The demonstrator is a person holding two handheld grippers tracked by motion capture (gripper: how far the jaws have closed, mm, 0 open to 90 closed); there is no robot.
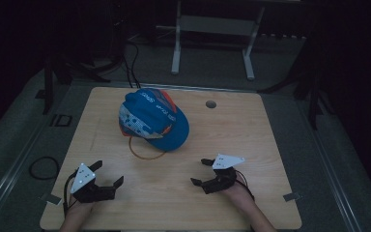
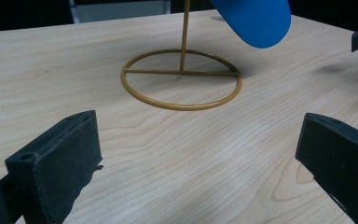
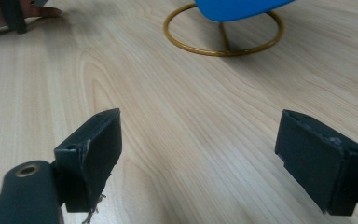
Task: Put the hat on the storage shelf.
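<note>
A blue cap [image 1: 153,119] with white and orange print sits on a gold wire stand [image 1: 146,150] in the middle of the wooden table [image 1: 251,125]. The stand's round base [image 2: 182,79] rests flat on the wood, with the cap's blue brim [image 2: 256,21] hanging over it. My left gripper [image 1: 108,174] stands open near the front left, some way short of the stand. Near the front right my right gripper [image 1: 202,171] is open too, with bare wood between its jaws. The stand's ring [image 3: 223,32] and the brim [image 3: 237,7] lie ahead of the right gripper.
A round hole [image 1: 211,104] is cut in the table near its far edge. Behind the table stands a white metal frame [image 1: 212,38]. Cables [image 1: 43,166] lie on the grey floor at the left. The other hand [image 3: 21,11] shows at the right gripper view's top left.
</note>
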